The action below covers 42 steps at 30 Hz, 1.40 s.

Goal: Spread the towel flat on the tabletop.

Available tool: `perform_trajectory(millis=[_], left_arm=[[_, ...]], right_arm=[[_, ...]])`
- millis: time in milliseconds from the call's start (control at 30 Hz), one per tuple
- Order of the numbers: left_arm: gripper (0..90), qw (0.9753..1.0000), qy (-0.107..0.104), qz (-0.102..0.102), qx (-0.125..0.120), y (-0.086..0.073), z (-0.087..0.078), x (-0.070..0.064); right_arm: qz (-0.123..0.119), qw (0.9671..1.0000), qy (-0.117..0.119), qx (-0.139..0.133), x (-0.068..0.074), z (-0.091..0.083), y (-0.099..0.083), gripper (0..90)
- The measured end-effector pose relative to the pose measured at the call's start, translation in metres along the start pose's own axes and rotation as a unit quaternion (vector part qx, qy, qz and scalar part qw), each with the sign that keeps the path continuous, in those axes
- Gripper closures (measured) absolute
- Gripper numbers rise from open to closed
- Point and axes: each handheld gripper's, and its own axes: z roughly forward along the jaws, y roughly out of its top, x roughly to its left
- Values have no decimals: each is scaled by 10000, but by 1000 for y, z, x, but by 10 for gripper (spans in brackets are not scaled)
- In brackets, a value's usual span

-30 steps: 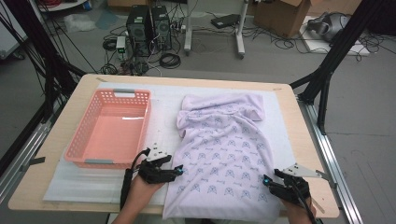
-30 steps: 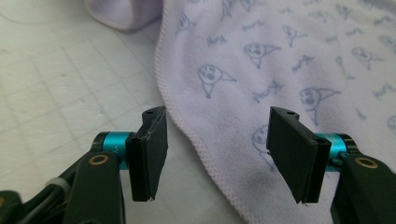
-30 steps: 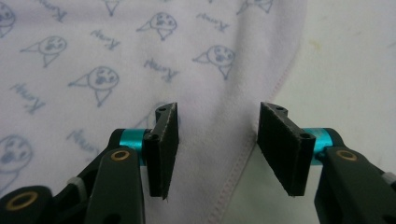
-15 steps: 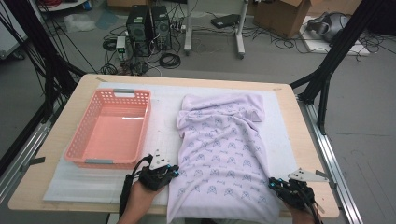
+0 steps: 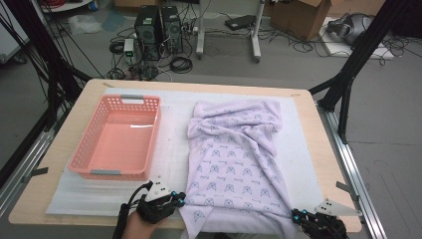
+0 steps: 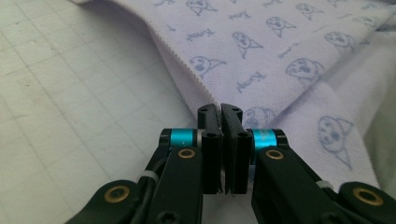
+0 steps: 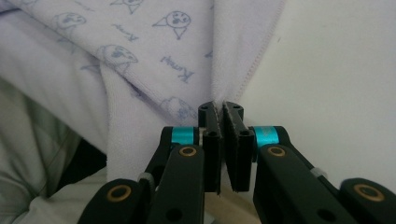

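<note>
A pale lilac printed cloth (image 5: pixel 234 159) lies lengthwise on the white mat (image 5: pixel 169 149), its near end hanging over the table's front edge. My left gripper (image 5: pixel 176 200) is shut on the cloth's near-left edge; in the left gripper view the hem (image 6: pixel 187 79) runs into the closed jaws of that gripper (image 6: pixel 220 108). My right gripper (image 5: pixel 297 216) is shut on the near-right corner. In the right gripper view the stitched edge of the cloth (image 7: pixel 187 60) is pinched between that gripper's (image 7: pixel 219 106) jaws. The far end of the cloth is bunched in folds.
An empty pink plastic basket (image 5: pixel 89 159) sits on the mat left of the cloth. The wooden table (image 5: pixel 323 144) ends just beside my right gripper. Computer towers (image 5: pixel 157 27), cables and a cardboard box (image 5: pixel 298 12) lie on the floor beyond.
Both grippers have drawn back toward the table's near edge, pulling the cloth's near end with them; the cloth now lies longer and hangs over the front.
</note>
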Motion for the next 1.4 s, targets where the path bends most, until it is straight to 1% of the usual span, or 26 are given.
perform_trajectory(millis=[33, 67, 100, 133, 200, 267, 333, 400, 467, 500, 533, 567, 600, 633, 667, 733, 800, 900, 967, 1033, 1100, 1167, 1200, 1267, 1367, 1400], left_arm=[[844, 10000, 24, -18, -79, 1, -1, 0], [792, 9999, 36, -49, -137, 2, -1, 1], [704, 9996, 55, -130, -234, 4, -1, 3], [579, 9992, 62, -227, -336, 6, -1, 6], [481, 9979, 109, -426, -480, 14, 3, 15], [464, 9977, 191, -444, -481, 21, 10, 21], [458, 9975, 362, -484, -377, 28, 22, 30], [452, 9971, 413, -590, -229, 32, 35, 37], [452, 9973, 396, -612, -76, 34, 48, 37], [455, 9976, 416, -550, 29, 35, 53, 36], [463, 9977, 520, -426, 18, 37, 54, 33], [610, 9982, 471, -371, 41, 37, 55, 33], [794, 9978, 608, -260, 69, 38, 57, 32], [868, 9971, 708, -286, 66, 41, 58, 33], [873, 9964, 782, -310, 113, 44, 61, 36], [875, 9943, 985, -400, 100, 51, 66, 43], [876, 9916, 1201, -473, 46, 57, 70, 51], [877, 9880, 1488, -410, 54, 65, 75, 61], [877, 9869, 1547, -455, -87, 70, 76, 65], [877, 9854, 1654, -363, -163, 75, 79, 68], [876, 9858, 1583, -466, -323, 79, 80, 72], [837, 9878, 1424, -484, -393, 79, 79, 72], [706, 9890, 1343, -489, -380, 78, 78, 71], [580, 9912, 1177, -445, -415, 73, 72, 66], [492, 9930, 1043, -403, -389, 63, 65, 59], [475, 9934, 1010, -382, -384, 60, 64, 57]], right_arm=[[2, 10000, 26, -12, 1, -1, 0, 857], [-32, 9999, 67, -78, 3, -2, 1, 840], [-40, 9999, 81, -135, 3, -3, 2, 792], [-6, 9997, 76, -242, 2, -4, 4, 700], [155, 9985, 19, -519, -2, -5, 11, 632], [210, 9974, -118, -683, -8, -2, 20, 583], [239, 9965, -241, -759, -15, 7, 31, 541], [231, 9965, -346, -730, -19, 21, 43, 511], [187, 9970, -433, -610, -23, 38, 53, 503], [192, 9972, -464, -552, -24, 47, 56, 503], [140, 9976, -484, -466, -25, 55, 60, 511], [77, 9981, -516, -326, -25, 65, 63, 594], [-38, 9982, -557, -227, -25, 69, 65, 688], [-95, 9980, -569, -250, -25, 73, 68, 852], [-80, 9983, -530, -231, -28, 76, 72, 860], [31, 9969, -751, -223, -34, 81, 82, 866], [323, 9945, -909, -399, -45, 84, 88, 867], [726, 9893, -1064, -681, -62, 85, 92, 869], [850, 9876, -1082, -761, -70, 87, 93, 870], [812, 9868, -1159, -784, -72, 90, 96, 870], [744, 9853, -1269, -874, -72, 93, 99, 870], [767, 9846, -1269, -928, -72, 93, 100, 861], [772, 9850, -1224, -938, -71, 92, 100, 846], [682, 9859, -1152, -1005, -69, 88, 98, 769], [673, 9861, -1063, -1088, -65, 79, 91, 691], [581, 9867, -1061, -1087, -63, 75, 86, 646]])
